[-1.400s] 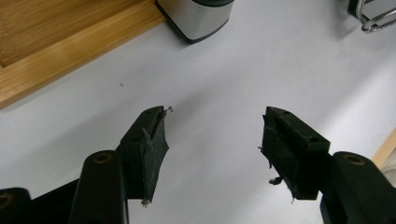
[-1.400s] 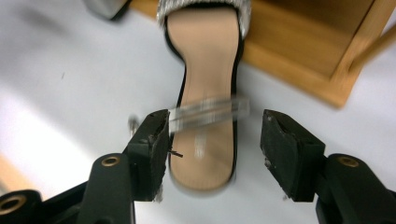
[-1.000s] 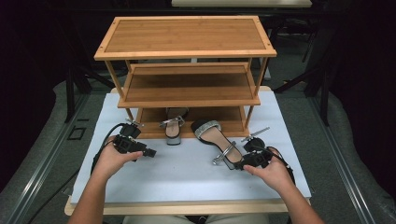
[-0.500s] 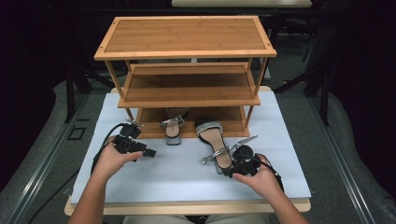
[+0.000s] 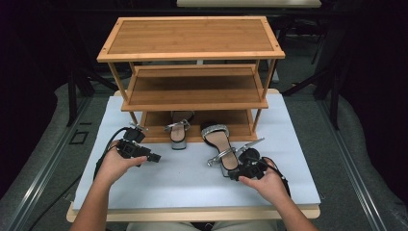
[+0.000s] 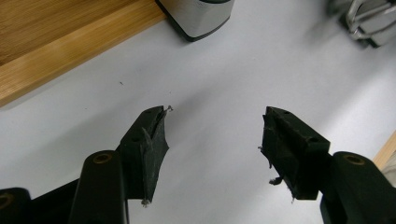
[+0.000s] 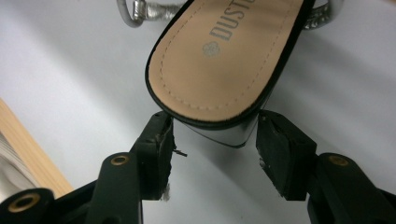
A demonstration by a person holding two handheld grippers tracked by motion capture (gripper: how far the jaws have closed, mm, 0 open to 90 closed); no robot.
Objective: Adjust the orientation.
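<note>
A black sandal (image 5: 219, 139) with a tan insole (image 7: 224, 60) and silver straps lies on the white table top (image 5: 183, 178), toe toward the rack. My right gripper (image 5: 231, 172) sits at its heel end. Its jaws have just been closing, and both pads (image 7: 156, 140) now touch the sides of the block heel. A second matching sandal (image 5: 179, 132) rests on the rack's bottom shelf, its heel (image 6: 201, 18) hanging over the edge. My left gripper (image 5: 155, 157) hovers low over the table left of that sandal, open with nothing between its jaws (image 6: 215, 123).
A three-tier bamboo shoe rack (image 5: 192, 38) stands at the back of the table; its bottom board (image 6: 56, 51) lies just ahead of my left gripper. The wooden table edge (image 5: 192, 214) runs along the front. Dark floor surrounds the table.
My right hand slid left and down to the sandal's heel, and its jaws narrowed around it. The sandal shifted slightly. The left hand stayed still.
</note>
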